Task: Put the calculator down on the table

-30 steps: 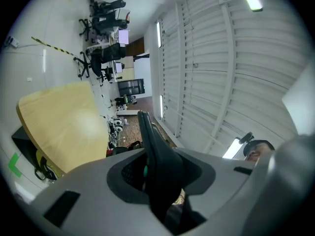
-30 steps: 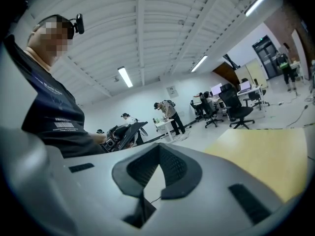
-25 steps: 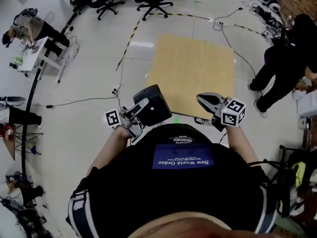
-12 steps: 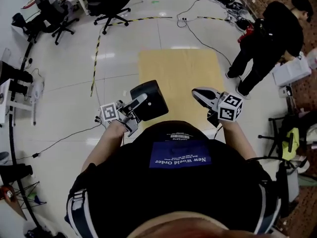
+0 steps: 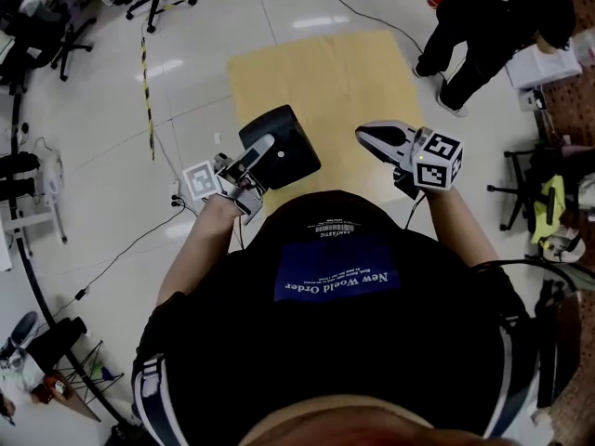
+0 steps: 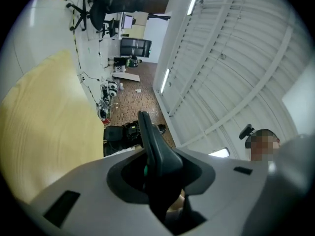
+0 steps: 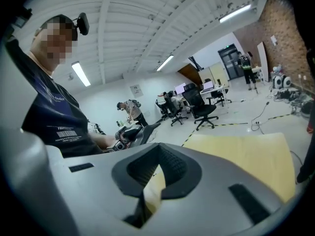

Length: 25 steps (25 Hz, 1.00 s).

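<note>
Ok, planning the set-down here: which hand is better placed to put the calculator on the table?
Left. The left tongs grip the calculator, held by the table's near edge, so it likely only needs lowering; the right tongs are shut and empty.

Near edge of table (image 5: 325,72) behind calculator (image 5: 284,147) and torso (image 5: 335,323)

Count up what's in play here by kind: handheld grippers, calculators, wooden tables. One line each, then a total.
Handheld grippers: 2, the left gripper and the right gripper
Calculators: 1, the calculator, clamped in the left gripper
Wooden tables: 1, the table, in front of the person
Total: 4
</note>
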Available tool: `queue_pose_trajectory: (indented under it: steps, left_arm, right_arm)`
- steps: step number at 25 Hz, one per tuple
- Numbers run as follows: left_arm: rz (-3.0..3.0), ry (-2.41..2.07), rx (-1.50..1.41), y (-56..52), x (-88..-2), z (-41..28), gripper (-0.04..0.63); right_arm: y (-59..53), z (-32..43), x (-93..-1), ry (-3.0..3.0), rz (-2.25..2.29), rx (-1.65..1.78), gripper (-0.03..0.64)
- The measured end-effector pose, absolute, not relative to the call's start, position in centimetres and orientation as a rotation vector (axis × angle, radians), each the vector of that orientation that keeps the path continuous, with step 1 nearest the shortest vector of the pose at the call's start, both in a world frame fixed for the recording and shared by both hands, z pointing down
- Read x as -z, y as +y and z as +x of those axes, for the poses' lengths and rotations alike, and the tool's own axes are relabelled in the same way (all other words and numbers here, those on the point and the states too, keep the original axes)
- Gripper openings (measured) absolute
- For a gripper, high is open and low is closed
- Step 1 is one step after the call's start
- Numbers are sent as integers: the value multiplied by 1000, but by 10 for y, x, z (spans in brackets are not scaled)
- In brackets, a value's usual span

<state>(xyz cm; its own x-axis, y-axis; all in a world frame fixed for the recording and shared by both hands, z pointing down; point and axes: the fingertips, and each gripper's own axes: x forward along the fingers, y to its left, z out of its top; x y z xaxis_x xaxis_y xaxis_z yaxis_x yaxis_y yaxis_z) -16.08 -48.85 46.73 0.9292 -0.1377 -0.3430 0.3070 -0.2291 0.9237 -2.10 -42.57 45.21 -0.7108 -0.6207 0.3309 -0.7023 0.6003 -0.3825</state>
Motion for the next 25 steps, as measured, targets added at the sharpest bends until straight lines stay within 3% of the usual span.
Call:
queue_pose_trajectory:
  steps: [10, 19, 25]
  left_arm:
    - [1784, -120, 225, -533, -520, -50, 138]
    - [1826, -137, 64, -629, -573, 168, 138]
    - [1858, -110, 12, -666, -592, 264, 138]
  right_arm:
    - [-480, 87, -505, -2801, 971, -789, -17]
    - [-479, 238, -540, -2767, 1197, -865, -16]
    - [-461, 308, -559, -2701, 1379, -890, -17]
